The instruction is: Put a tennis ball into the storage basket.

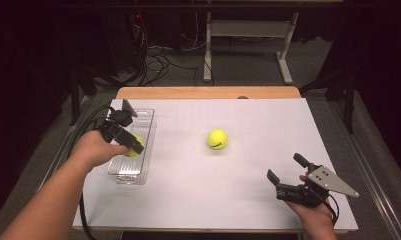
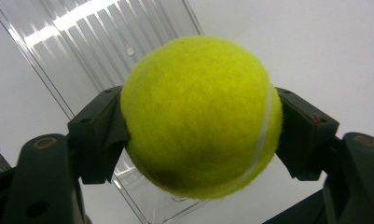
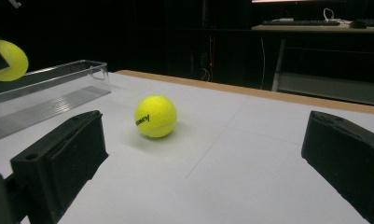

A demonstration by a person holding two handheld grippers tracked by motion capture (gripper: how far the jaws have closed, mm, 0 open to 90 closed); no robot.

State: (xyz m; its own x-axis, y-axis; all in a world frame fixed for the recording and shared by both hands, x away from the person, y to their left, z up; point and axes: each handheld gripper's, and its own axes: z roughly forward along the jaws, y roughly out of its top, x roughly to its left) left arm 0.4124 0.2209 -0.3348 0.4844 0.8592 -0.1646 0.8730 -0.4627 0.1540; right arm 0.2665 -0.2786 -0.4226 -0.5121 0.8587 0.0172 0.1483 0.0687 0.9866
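Right hand-held gripper [image 1: 287,173] sits low at the near edge of the counter [image 1: 198,195], jaws wide open w/ nothing in them. Left hand-held gripper [image 1: 129,141] squeezes a yellow ball [image 2: 201,116] tight, just over the clear tray [image 1: 147,131]. Looks like the ball goes in the tray. Go down slow, keep it over the middle, then let go low so it can't bounce out. 2nd ball [image 1: 217,139] waits mid counter, farther back.

Lab: dark curtains, floor cables [image 1: 158,62]
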